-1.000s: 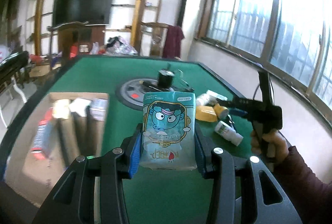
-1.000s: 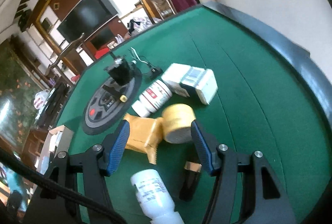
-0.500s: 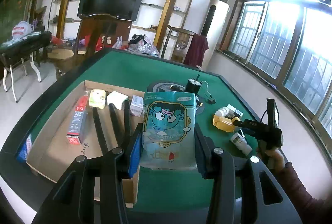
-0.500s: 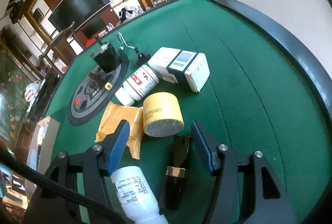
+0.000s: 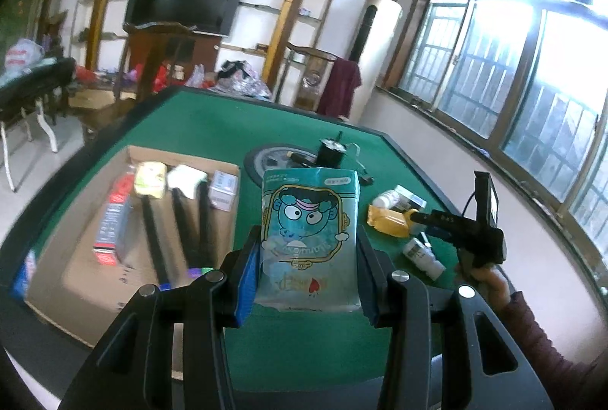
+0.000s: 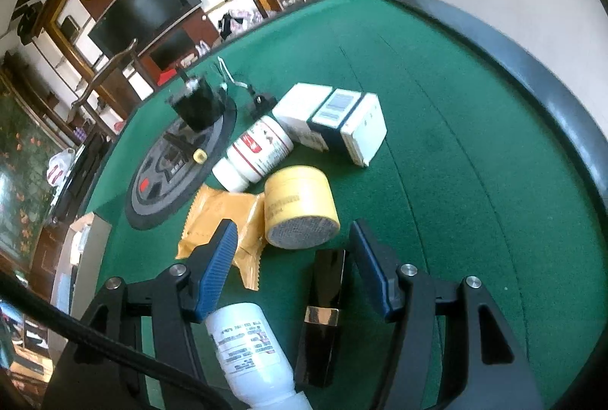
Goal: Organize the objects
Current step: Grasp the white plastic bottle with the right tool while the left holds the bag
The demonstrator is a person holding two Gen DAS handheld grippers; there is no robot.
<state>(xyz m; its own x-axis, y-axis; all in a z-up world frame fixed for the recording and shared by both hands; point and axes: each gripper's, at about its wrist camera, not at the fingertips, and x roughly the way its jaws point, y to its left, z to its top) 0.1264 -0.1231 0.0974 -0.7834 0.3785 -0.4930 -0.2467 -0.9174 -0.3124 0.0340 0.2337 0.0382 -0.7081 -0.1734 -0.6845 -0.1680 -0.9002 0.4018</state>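
Currently, left wrist view: the left hand-held gripper [image 5: 309, 267] is clamped on a teal cartoon packet [image 5: 309, 239], held upright above the green desk [image 5: 212, 132], just right of the cardboard box [image 5: 76, 277].
Box contents: one red carton [image 5: 114, 223], one yellow packet [image 5: 151, 179], one white packet [image 5: 186, 179], one small white box [image 5: 223, 189], three dark sticks [image 5: 178, 220]; blur may hide more.
Step in hand: probably carrying the packet to the box. To do it well, bring it over bare cardboard clear of the sticks, lower it, and only then let the pads part.
Right wrist view: the right hand-held gripper [image 6: 292, 265] stands moderately wide and empty, low over the loose items.
Between its fingers: the black tube [image 6: 323, 315] with a gold band, lying untouched.
Count on the desk: one yellow jar [image 6: 300, 208], one orange sachet [image 6: 224, 220], two white bottles, one red-labelled [image 6: 254, 155] and one near the camera [image 6: 250, 353], one white-and-blue box [image 6: 338, 125].
Next pick: likely the tube; centre the pads on it before squeezing.
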